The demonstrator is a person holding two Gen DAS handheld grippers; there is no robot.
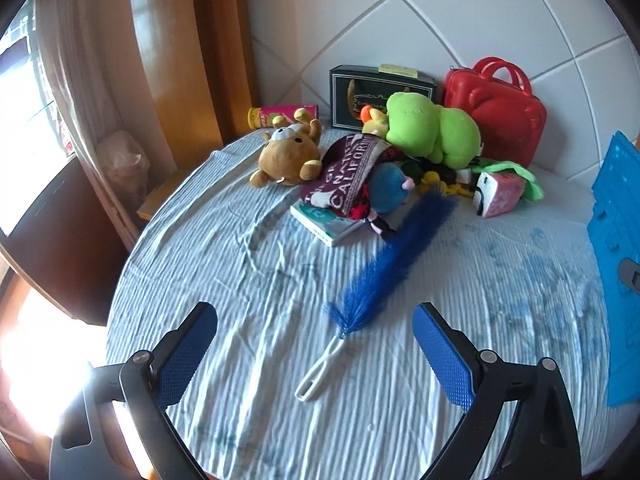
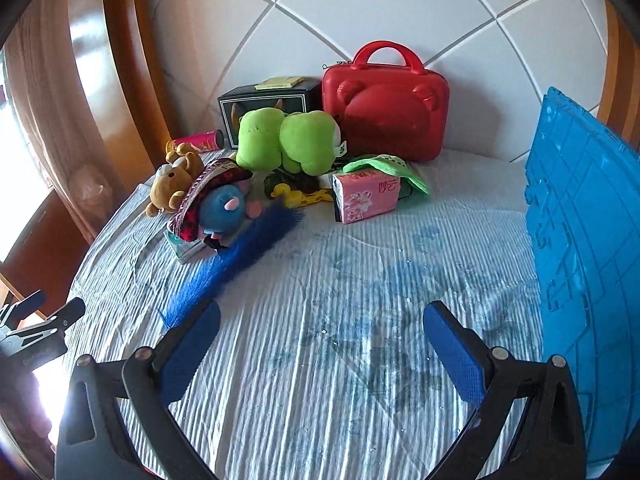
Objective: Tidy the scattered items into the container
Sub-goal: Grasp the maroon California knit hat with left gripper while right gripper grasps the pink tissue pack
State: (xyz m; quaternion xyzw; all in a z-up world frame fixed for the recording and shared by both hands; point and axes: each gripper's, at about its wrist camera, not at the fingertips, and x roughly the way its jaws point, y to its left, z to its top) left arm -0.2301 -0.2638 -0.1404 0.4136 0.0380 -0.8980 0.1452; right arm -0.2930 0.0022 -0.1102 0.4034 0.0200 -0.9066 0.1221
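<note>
Left gripper [image 1: 314, 344] and right gripper [image 2: 320, 342]: jaws wide, empty, above striped bed sheet [image 2: 320, 360]; fluffy blue white-handled duster [image 1: 384, 256] ahead of left.

This is a bedroom in a home. The things lie on a bed [image 2: 320, 320] with a wrinkled pale blue sheet [image 1: 240, 280]. Behind it stands a soft white headboard [image 2: 360, 12] with crossing lines. Soft toys are piled near it: a brown teddy bear [image 1: 286, 154], a green frog [image 2: 286, 140] and a small blue mouse [image 2: 222, 208]. A red bear-shaped case [image 2: 386, 116] leans on the headboard. A curtain [image 1: 76, 60] hangs by a bright window [image 1: 20, 120], next to shiny wooden furniture [image 1: 168, 40].
</note>
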